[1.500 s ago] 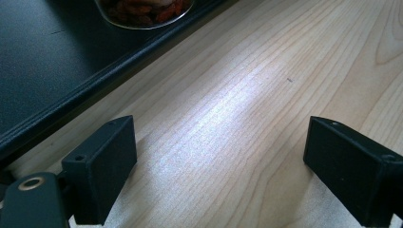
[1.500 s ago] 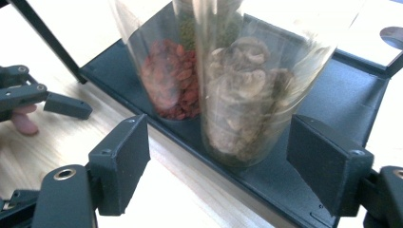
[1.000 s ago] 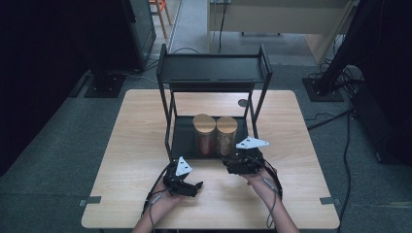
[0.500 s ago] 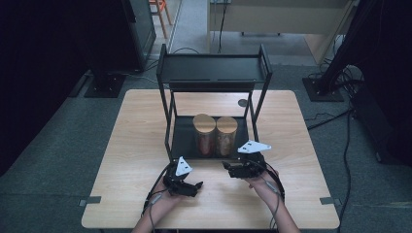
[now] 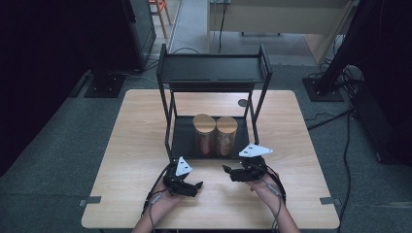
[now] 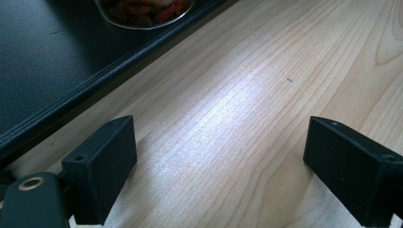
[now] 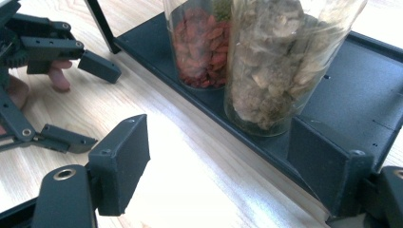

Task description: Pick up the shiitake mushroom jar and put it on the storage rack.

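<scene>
Glass jars stand side by side on the black rack's (image 5: pixel 180 141) lower shelf at the centre of the high view: the jar of red berries (image 7: pixel 202 45) and, touching or just beside it, the jar of pale dried pieces (image 7: pixel 280 61). My right tool (image 5: pixel 227 171), jaws wide apart, sits low and right of centre, near the pale jar. My left tool (image 5: pixel 196 186), jaws also apart, rests lower left over the bare wooden counter (image 5: pixel 121 160).

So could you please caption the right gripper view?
Open right gripper facing two clear glass jars on a black metal shelf.
</scene>
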`<state>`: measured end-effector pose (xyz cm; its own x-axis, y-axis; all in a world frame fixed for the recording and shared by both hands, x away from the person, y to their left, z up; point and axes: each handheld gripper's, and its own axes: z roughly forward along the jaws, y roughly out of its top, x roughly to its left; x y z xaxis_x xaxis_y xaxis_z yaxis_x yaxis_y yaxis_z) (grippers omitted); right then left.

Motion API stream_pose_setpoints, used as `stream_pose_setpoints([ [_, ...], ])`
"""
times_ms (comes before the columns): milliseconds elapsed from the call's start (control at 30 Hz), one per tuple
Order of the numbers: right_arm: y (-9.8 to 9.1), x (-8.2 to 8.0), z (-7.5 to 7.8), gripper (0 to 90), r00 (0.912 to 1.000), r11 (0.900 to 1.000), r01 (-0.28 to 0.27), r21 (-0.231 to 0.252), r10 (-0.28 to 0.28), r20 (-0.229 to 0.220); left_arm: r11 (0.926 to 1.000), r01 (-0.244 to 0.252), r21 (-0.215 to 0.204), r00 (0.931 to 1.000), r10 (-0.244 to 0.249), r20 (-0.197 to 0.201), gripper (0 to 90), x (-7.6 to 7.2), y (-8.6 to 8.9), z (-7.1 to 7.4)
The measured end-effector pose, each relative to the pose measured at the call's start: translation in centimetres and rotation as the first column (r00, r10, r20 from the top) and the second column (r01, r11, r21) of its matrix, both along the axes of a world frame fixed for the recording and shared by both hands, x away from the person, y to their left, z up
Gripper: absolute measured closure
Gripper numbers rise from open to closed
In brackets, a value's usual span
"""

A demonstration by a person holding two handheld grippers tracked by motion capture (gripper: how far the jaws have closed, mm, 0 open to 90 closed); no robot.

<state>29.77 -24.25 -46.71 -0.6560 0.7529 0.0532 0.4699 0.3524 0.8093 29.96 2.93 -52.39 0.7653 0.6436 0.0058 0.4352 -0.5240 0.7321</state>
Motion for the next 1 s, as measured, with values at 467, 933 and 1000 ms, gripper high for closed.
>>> stream_pose_setpoints([
  [467,-0.3,-0.5,-0.6,22.3,0.9994,0.9993,-0.033,0.015,0.033,0.007,1.0000,-0.001,0.001,1.0000,0.001,0.000,11.0,0.0,0.0,0.0],
  [933,-0.9,-1.0,-1.3,22.3,0.9988,0.9984,-0.047,0.030,0.047,0.012,1.0000,-0.001,0.004,1.0000,0.001,0.000,11.0,0.0,0.0,0.0],
  [1000,-0.9,-1.1,-1.4,22.3,0.9988,0.9983,-0.048,0.033,0.047,0.014,1.0000,-0.001,0.004,1.0000,0.001,0.000,11.0,0.0,0.0,0.0],
])
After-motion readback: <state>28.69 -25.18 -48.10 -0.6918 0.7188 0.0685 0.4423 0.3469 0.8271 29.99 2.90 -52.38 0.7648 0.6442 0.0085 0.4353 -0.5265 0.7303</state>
